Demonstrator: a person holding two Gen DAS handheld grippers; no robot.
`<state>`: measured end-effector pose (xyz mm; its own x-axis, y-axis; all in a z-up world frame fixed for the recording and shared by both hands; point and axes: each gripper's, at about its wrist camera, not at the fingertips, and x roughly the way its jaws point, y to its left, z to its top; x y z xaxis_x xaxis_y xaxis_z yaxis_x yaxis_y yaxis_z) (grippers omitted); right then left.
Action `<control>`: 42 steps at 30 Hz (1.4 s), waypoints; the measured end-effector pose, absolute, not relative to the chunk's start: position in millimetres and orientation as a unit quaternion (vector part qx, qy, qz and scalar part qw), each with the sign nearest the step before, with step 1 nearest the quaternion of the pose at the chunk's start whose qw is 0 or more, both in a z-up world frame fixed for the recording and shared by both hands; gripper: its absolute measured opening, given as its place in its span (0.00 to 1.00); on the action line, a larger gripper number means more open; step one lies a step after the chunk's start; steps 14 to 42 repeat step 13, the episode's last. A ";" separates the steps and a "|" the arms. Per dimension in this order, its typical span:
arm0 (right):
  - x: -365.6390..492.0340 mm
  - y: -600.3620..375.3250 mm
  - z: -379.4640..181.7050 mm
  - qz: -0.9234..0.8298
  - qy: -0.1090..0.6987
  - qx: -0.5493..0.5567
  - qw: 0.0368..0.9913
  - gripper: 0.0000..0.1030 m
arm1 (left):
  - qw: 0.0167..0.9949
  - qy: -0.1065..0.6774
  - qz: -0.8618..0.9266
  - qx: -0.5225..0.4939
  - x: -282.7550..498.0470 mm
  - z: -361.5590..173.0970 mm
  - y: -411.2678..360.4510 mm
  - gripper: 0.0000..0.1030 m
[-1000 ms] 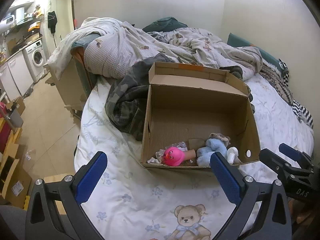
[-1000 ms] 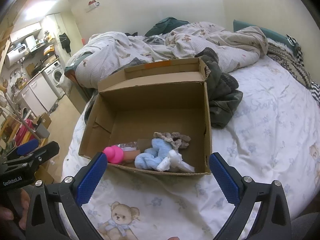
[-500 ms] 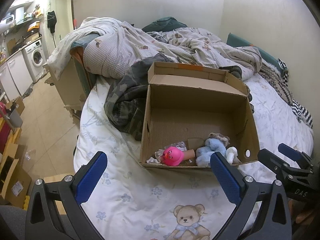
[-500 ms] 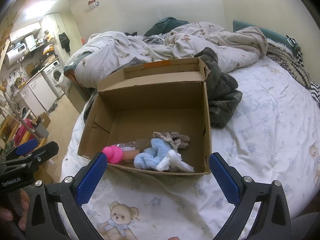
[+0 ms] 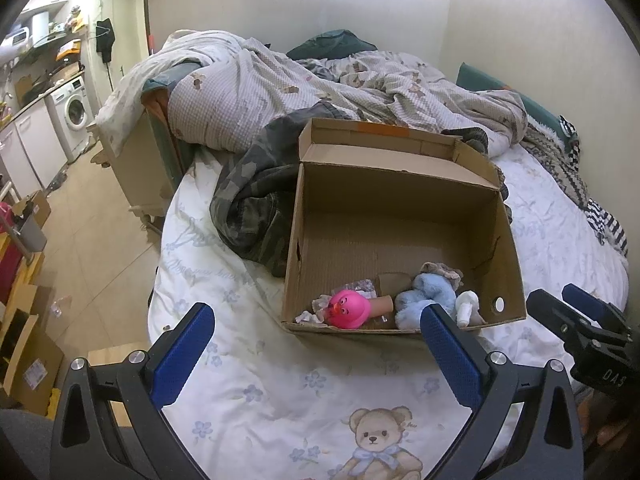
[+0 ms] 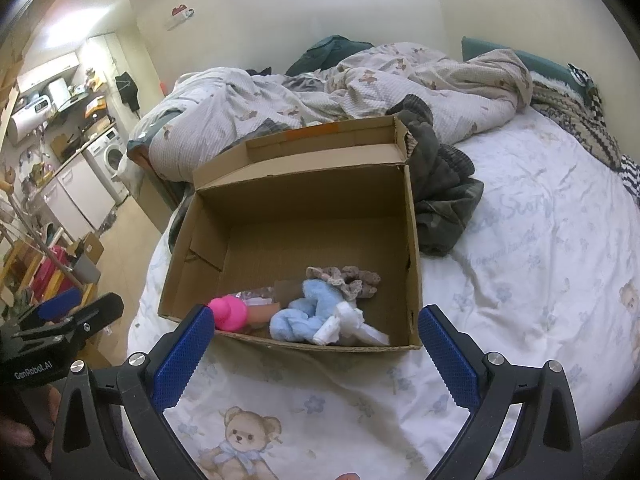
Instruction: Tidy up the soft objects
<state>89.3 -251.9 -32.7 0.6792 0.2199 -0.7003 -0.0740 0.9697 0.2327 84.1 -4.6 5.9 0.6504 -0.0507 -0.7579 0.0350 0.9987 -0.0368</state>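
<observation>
An open cardboard box (image 5: pixel 400 204) (image 6: pixel 296 204) stands on the bed. At its near wall lie a pink rubber duck (image 5: pixel 348 309) (image 6: pixel 230 312), a light blue plush (image 5: pixel 420 300) (image 6: pixel 308 312), a grey-brown scrunchie (image 6: pixel 344 278) (image 5: pixel 442 270) and a white soft item (image 6: pixel 344 322) (image 5: pixel 466 306). My left gripper (image 5: pixel 316 356) is open and empty above the sheet, short of the box. My right gripper (image 6: pixel 312 356) is open and empty, also short of the box. Each gripper shows at the edge of the other's view.
A camouflage garment (image 5: pixel 256 204) (image 6: pixel 440 200) lies beside the box. A crumpled duvet (image 5: pixel 320 84) covers the far half of the bed. A teddy bear print (image 5: pixel 380 444) is on the sheet near me. Floor, cardboard boxes and a washing machine (image 5: pixel 74 114) are left.
Both views have drifted only very slightly. The box and its contents have not moved. Both grippers stay open.
</observation>
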 end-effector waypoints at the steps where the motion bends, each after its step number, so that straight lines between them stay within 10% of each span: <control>1: 89.2 -253.0 -32.9 0.080 0.393 0.095 0.911 1.00 | 0.908 0.417 -0.024 -0.010 84.0 5.7 -4.6 1.00; 42: 90.8 -253.2 -32.8 0.079 0.393 0.099 0.911 1.00 | 0.907 0.421 -0.025 -0.012 84.3 3.5 -6.0 1.00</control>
